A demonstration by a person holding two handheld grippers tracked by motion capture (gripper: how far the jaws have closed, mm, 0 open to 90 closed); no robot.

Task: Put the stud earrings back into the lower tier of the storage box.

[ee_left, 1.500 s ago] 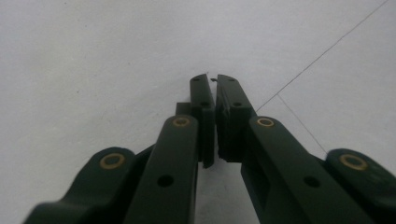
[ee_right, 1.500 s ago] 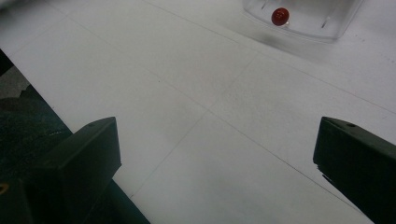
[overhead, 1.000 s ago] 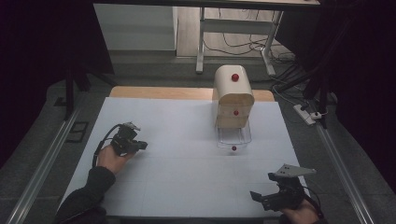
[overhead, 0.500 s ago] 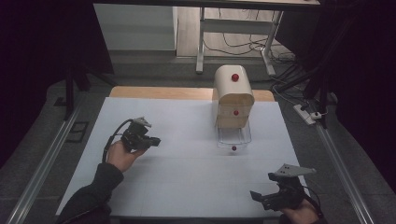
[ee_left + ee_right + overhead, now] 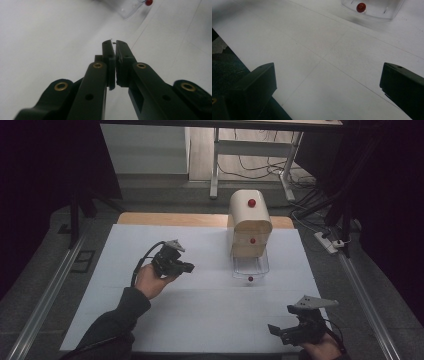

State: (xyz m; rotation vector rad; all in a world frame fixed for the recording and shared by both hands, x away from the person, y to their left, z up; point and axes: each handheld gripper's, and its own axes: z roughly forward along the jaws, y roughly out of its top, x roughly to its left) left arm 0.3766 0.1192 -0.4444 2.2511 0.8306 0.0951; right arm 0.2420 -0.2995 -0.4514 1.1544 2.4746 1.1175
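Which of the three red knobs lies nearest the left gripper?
The lowest red knob, on the clear drawer pulled out onto the table; the other two sit higher on the cream cabinet.

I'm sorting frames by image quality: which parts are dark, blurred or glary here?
High view: the surroundings are nearly black, the white table evenly lit, no glare. Left gripper view: the near jaws are soft, the clear drawer blurred. Right gripper view: the jaws are dark silhouettes, the red knob slightly soft.

clear drawer (image 5: 130,7): cropped by top edge | right hand (image 5: 320,351): cropped at bottom

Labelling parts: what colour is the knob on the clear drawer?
Red knob, clearest in the right gripper view.
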